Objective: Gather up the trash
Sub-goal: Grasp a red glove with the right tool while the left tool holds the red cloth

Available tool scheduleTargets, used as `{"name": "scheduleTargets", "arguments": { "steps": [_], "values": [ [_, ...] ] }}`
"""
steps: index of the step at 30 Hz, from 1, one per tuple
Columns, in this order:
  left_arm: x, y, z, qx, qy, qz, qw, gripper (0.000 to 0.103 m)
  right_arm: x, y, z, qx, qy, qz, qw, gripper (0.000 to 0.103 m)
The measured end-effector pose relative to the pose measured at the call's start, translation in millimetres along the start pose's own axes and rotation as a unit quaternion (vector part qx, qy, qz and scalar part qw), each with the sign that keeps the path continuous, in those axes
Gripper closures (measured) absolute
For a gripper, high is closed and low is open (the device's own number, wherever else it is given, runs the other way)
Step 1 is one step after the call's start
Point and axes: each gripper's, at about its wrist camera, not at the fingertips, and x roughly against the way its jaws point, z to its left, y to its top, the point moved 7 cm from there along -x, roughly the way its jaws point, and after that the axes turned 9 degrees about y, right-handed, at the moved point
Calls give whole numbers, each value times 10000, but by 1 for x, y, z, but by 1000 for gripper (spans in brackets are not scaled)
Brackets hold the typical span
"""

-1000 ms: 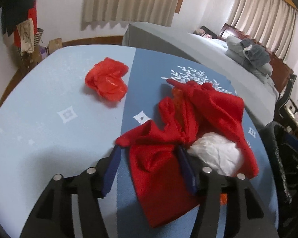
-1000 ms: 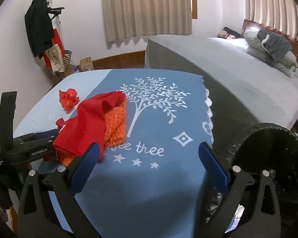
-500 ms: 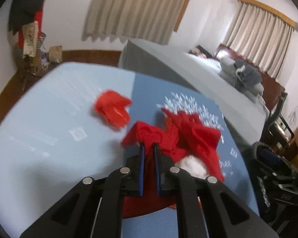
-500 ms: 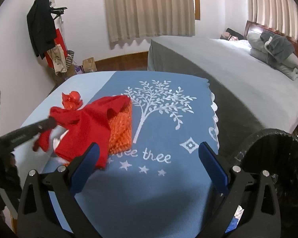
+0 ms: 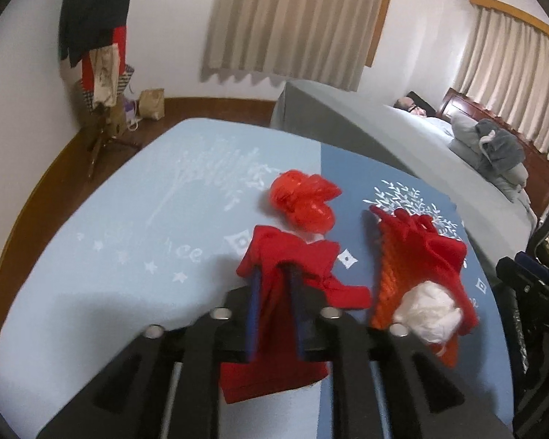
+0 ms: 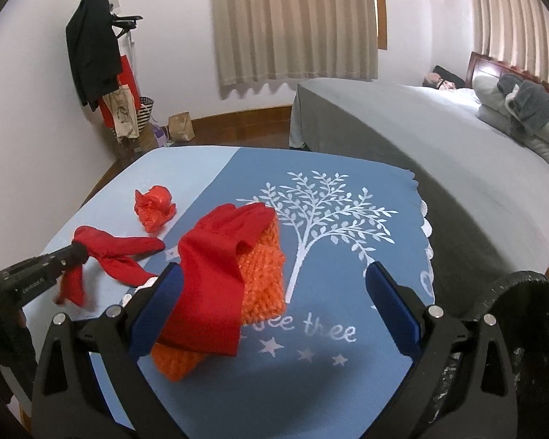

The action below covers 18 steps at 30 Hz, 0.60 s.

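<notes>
My left gripper [image 5: 274,274] is shut on a red cloth strip [image 5: 292,256] and holds it lifted above the blue tablecloth; in the right wrist view the strip [image 6: 117,252] hangs from it at the left. A second red cloth [image 6: 216,267] lies over an orange knitted piece [image 6: 263,274] in the table's middle. A white crumpled wad [image 5: 428,311] sits beside them. A crumpled red plastic bag [image 5: 303,201] lies farther back. My right gripper [image 6: 274,303] is open and empty, above the table near the orange piece.
A black lined trash bin [image 6: 530,347] stands at the table's right edge. A grey bed [image 6: 421,139] lies beyond the table. A coat rack [image 6: 99,55] with bags stands at the far left wall.
My left gripper shut on the red cloth strip, lifted it and pulled it left, away from the pile. My right gripper stayed open and moved slightly closer to the pile.
</notes>
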Motion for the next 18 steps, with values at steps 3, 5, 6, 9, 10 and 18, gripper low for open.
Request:
{"name": "scheduleTargets", "arguments": {
  "steps": [3,5,6,9,10,18],
  "values": [
    [-6,0,1,21,67,-19,10000,46,-3,1,-1,-26,-17,9,10000,6],
    [-14,1,0,-17,84,33,10000,43,-5,3,-1,-38,-19,-4,10000,7],
    [-16,0,0,-31,97,52,9999,42,-5,5,-1,-33,-16,-19,10000,7],
    [-27,-2,-2,-45,62,169,9998,39,-10,9,2,44,2,-50,10000,8],
    [-31,-2,-4,-64,28,218,9997,39,-14,10,4,76,31,-28,10000,13],
    [-46,-8,-12,-101,-159,502,9986,87,-44,9,18,-9,320,269,9991,33]
  ]
}}
